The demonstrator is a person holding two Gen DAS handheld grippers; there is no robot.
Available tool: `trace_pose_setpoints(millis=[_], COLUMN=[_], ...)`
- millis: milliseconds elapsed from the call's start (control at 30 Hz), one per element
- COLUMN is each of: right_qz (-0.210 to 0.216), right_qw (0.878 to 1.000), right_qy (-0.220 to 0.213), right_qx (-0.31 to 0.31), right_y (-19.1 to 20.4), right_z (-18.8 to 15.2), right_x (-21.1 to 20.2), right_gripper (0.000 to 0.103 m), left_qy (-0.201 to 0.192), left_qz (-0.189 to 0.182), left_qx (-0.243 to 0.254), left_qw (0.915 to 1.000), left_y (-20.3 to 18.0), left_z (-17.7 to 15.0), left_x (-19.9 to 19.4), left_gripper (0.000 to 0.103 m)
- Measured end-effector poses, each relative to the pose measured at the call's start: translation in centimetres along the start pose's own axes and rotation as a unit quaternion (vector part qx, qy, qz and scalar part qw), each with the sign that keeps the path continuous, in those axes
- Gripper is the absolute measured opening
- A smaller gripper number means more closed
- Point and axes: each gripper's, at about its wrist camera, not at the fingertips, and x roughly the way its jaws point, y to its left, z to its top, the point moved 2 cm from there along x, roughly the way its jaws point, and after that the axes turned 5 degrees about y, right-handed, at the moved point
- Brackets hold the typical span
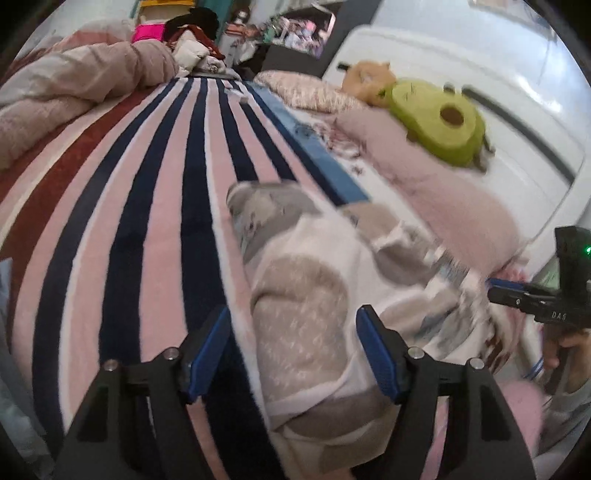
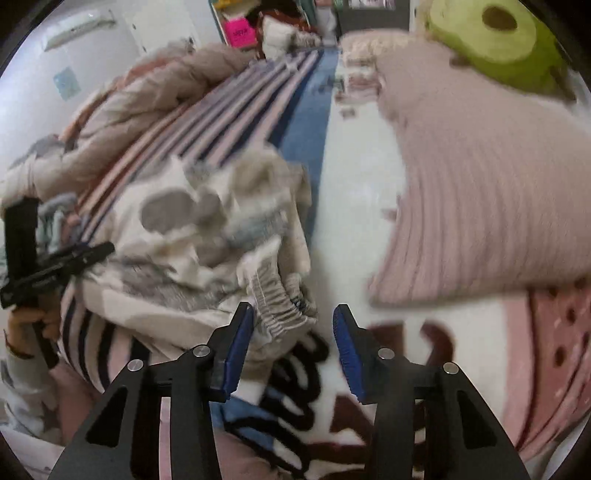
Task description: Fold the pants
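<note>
Plainly, no basket or box sits within reach; the only holder of anything is the bed point(image 1: 122, 192), spread with a blanket striped in pink, navy, white and dark red. On it lie the pants point(image 1: 314, 280), a soft cream pair with beige and grey blotches, bunched in a loose heap near the blanket's blue edge. A rumpled pink comforter point(image 1: 74, 85) is piled at the bed's far side, a ribbed pink pillow point(image 2: 480, 192) lies beside the pants, and a green avocado plush point(image 1: 436, 122) rests on top of that pillow against the white wall.

The left gripper point(image 1: 295, 350) stands released, its blue pads spread to either side of a fold of the pants without pressing it. The right gripper point(image 2: 293, 343) is likewise released, its jaws apart just beside the gathered elastic waistband point(image 2: 280, 306), which lies next to the left pad; nothing is clenched.

Only the left wrist view shows the long run of stripes toward the cluttered far end of the room, and a tan plush behind the avocado. Only the right wrist view shows the waistband, a white air conditioner point(image 2: 74, 29) high on the wall, and a patterned cloth point(image 2: 295, 387) with black, brown and blue shapes under the jaws. Each view catches the other gripper at its edge, held in a hand point(image 2: 26, 321).
</note>
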Motion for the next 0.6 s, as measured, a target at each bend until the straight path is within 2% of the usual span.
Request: trace_pose_setpoints(millis=[33, 67, 133, 233, 333, 400, 533, 600], right_qz=[0.020, 0.029, 0.041, 0.003, 0.004, 0.009, 0.072, 0.100], right_qw=[1.000, 0.999, 0.998, 0.998, 0.998, 0.999, 0.996, 0.993], right_qy=[-0.015, -0.020, -0.026, -0.005, 0.024, 0.025, 0.059, 0.062], right_qx=[-0.004, -0.007, -0.028, -0.060, -0.057, -0.044, -0.005, 0.000], right_y=[0.4, 1.0, 2.2, 3.5, 3.1, 2.0, 0.1, -0.2], right_z=[1.1, 1.9, 3.8, 5.1, 3.9, 3.2, 1.7, 1.4], right_x=[-0.4, -0.3, 0.8, 4.1, 6.1, 6.5, 7.2, 7.1], right_gripper=[0.059, 0.062, 0.062, 0.061, 0.061, 0.062, 0.065, 0.066], left_qy=[-0.005, -0.004, 0.003, 0.021, 0.038, 0.049, 0.058, 0.061], left_qz=[-0.006, -0.008, -0.014, -0.026, -0.024, -0.018, -0.017, -0.014], left_qx=[-0.013, -0.017, -0.028, -0.038, -0.037, -0.036, -0.034, -0.030], left_qw=[0.9999, 0.9998, 0.9995, 0.9987, 0.9983, 0.9980, 0.9976, 0.9976], left_y=[0.3, 0.4, 0.7, 0.6, 0.2, 0.1, -0.2, -0.4], left_z=[0.2, 0.3, 0.2, 0.0, -0.1, -0.2, -0.3, -0.3], left_x=[-0.1, 0.0, 0.6, 1.8, 3.0, 3.7, 4.6, 4.8], left_gripper=[0.068, 0.068, 0.068, 0.068, 0.068, 0.068, 0.068, 0.067])
